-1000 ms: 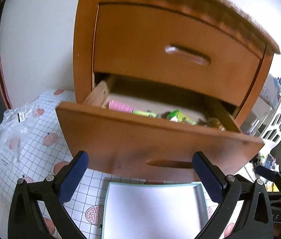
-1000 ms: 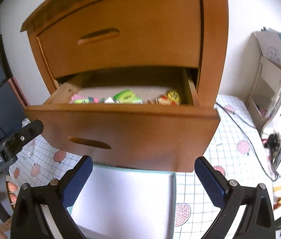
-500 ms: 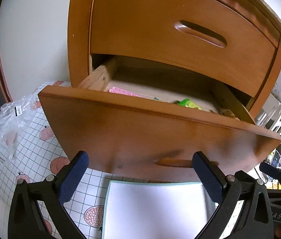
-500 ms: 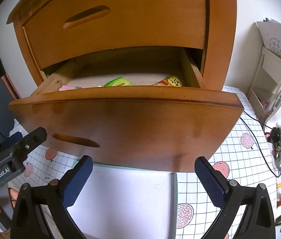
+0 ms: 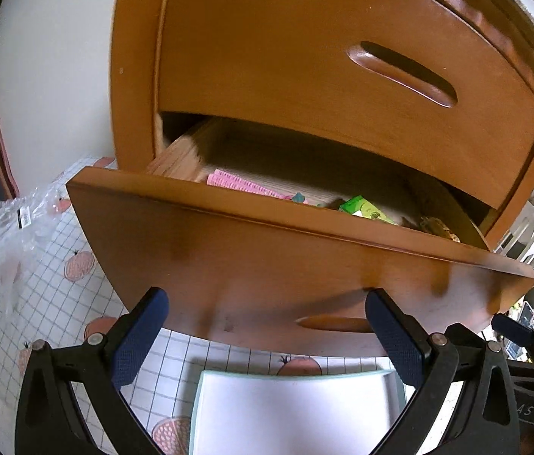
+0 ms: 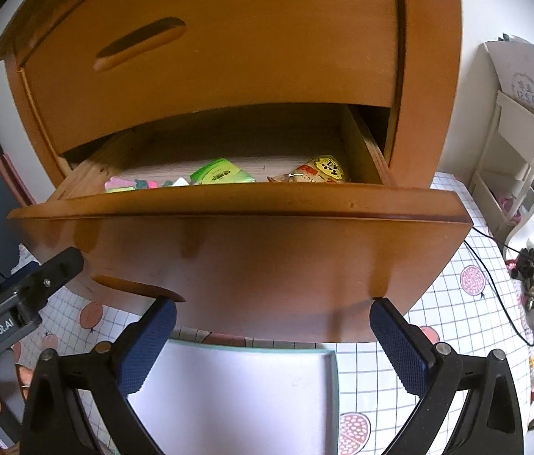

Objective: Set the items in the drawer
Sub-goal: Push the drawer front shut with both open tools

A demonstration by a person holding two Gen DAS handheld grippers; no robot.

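The lower drawer (image 5: pixel 285 265) of a wooden cabinet stands pulled open. Inside lie a pink strip (image 5: pixel 240 185), a green packet (image 5: pixel 365 208) and a snack bag (image 5: pixel 437 227). The right wrist view shows the same green packet (image 6: pixel 221 176), a yellow-labelled snack bag (image 6: pixel 320 172) and small coloured pieces (image 6: pixel 126 184). My left gripper (image 5: pixel 265 303) is open and empty, its tips at the lower edge of the drawer front. My right gripper (image 6: pixel 272 307) is also open and empty, tips just under the drawer front (image 6: pixel 248 265). I cannot tell whether the tips touch the wood.
A white tray (image 5: pixel 293 413) lies on the checked tablecloth under both grippers. A clear plastic bag (image 5: pixel 13 235) sits at the left. The upper drawer (image 6: pixel 210 57) is shut. At the right stand a white shelf (image 6: pixel 513 151), a cable (image 6: pixel 494 295) and clutter.
Both grippers have moved in close to the front of the open drawer, which now fills more of each view. Both stayed open and empty.
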